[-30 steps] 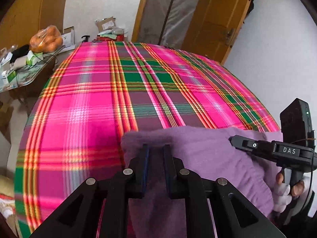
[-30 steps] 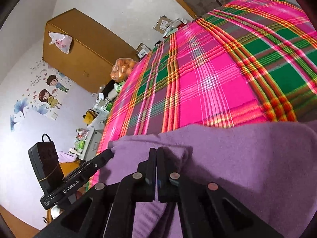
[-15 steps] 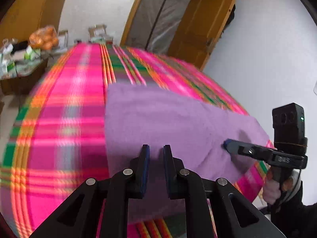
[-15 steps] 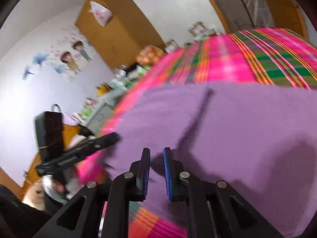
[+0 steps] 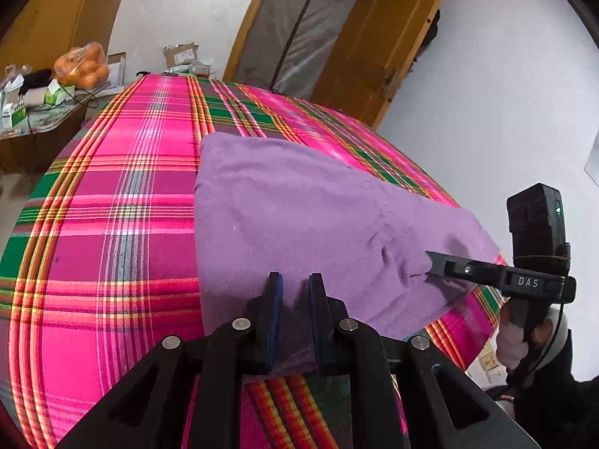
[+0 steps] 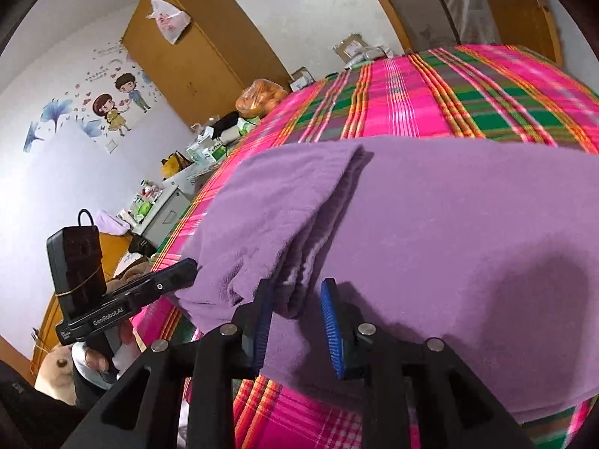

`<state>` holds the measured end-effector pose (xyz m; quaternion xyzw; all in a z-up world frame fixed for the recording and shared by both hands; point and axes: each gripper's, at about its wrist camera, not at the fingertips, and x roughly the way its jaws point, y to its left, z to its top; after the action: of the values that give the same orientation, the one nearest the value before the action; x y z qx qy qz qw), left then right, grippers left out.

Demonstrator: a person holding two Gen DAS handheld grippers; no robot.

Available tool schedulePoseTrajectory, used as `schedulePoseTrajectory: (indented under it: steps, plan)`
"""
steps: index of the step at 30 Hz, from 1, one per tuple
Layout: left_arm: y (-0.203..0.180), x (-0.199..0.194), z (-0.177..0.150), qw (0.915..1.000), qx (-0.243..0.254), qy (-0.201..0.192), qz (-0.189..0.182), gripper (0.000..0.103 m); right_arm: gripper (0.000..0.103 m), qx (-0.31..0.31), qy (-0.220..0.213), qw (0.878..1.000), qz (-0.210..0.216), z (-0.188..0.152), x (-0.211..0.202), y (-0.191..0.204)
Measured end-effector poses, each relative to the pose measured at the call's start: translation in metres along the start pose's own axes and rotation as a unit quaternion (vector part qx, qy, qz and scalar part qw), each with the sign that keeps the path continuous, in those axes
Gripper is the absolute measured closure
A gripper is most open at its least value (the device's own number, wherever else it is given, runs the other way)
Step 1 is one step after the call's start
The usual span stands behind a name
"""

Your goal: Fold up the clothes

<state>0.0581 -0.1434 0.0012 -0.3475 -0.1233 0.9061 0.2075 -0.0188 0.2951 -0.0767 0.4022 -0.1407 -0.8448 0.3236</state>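
Left wrist view: left gripper [image 5: 294,292] low over the near edge of the bed, its fingers [image 5: 274,299] close together with a fold of purple cloth [image 5: 299,217] pinched between them.
Right wrist view: right gripper [image 6: 295,299] with its fingers [image 6: 329,321] apart and opening; the folded hem of the cloth lies between them, and the pads do not press on it.
Cloth: spread flat across the near part of the bed, one layer folded over another along the side nearer the left gripper, the near edge reaching the bed's edge.
Bed: covered by a pink, green and yellow plaid sheet [image 5: 123,194], bare beyond and beside the cloth.
Hands: a hand [image 6: 101,359] grips the left gripper's handle; another [image 5: 520,336] grips the right gripper's.
Side of the bed: a cluttered side table [image 5: 41,119] bearing a bag of oranges [image 5: 82,65] and small boxes.
Further off: a wooden wardrobe [image 6: 194,60], a wall with cartoon stickers [image 6: 112,104], and a wooden door [image 5: 389,41] past the far end.
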Motion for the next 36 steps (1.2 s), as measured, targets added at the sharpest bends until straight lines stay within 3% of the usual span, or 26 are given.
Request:
schedulePoseTrajectory:
  steps: [3, 6, 13, 17, 22, 25, 28, 31, 32, 33, 34, 35, 36]
  plan:
    - [-0.001, 0.000, -0.001, 1.0000, 0.001, -0.003, -0.001, 0.089, 0.069, 0.028, -0.013, 0.999, 0.031, 0.002, -0.009, -0.009]
    - [-0.001, 0.001, -0.001, 1.0000, 0.002, -0.004, -0.003, 0.089, 0.062, 0.041, 0.003, 0.997, 0.062, 0.001, 0.000, -0.009]
    - [0.000, 0.001, -0.002, 1.0000, 0.000, -0.006, -0.005, 0.089, 0.054, 0.016, 0.027, 0.999, 0.044, 0.004, 0.021, 0.007]
    - [-0.001, 0.002, -0.003, 1.0000, 0.000, -0.007, -0.005, 0.089, 0.082, -0.022, 0.026, 0.999, 0.011, 0.002, 0.019, 0.013]
    - [-0.003, 0.000, -0.003, 1.0000, 0.002, -0.005, -0.005, 0.089, 0.088, -0.023, 0.014, 0.999, 0.016, 0.002, 0.008, 0.013]
    - [-0.003, -0.002, -0.003, 1.0000, 0.003, -0.004, -0.008, 0.089, 0.103, -0.020, 0.004, 1.000, 0.009, 0.006, -0.002, 0.009]
    - [-0.003, -0.003, -0.003, 0.9999, 0.005, -0.004, -0.010, 0.089, 0.103, -0.006, -0.002, 1.000, -0.007, 0.008, -0.008, -0.004]
    - [-0.003, -0.001, -0.004, 0.9999, 0.005, -0.005, -0.010, 0.089, 0.101, 0.015, -0.008, 1.000, 0.004, 0.006, -0.010, -0.009]
    - [-0.004, -0.001, -0.004, 0.9999, 0.006, -0.005, -0.009, 0.089, 0.096, 0.020, -0.012, 1.000, 0.020, 0.006, -0.010, -0.007]
    - [-0.004, -0.001, -0.003, 0.9999, 0.007, -0.004, -0.009, 0.089, 0.088, 0.025, -0.016, 0.999, 0.037, 0.007, -0.011, -0.006]
    - [-0.004, -0.001, -0.003, 0.9999, 0.007, -0.004, -0.009, 0.089, 0.068, 0.029, -0.017, 0.998, 0.051, 0.008, -0.010, -0.005]
    - [-0.003, -0.001, -0.003, 0.9999, 0.007, -0.004, -0.010, 0.089, 0.055, 0.032, -0.014, 0.998, 0.060, 0.009, -0.007, -0.004]
    - [-0.003, -0.001, -0.004, 0.9999, 0.006, -0.004, -0.011, 0.089, 0.055, 0.034, -0.008, 0.997, 0.068, 0.010, -0.002, -0.002]
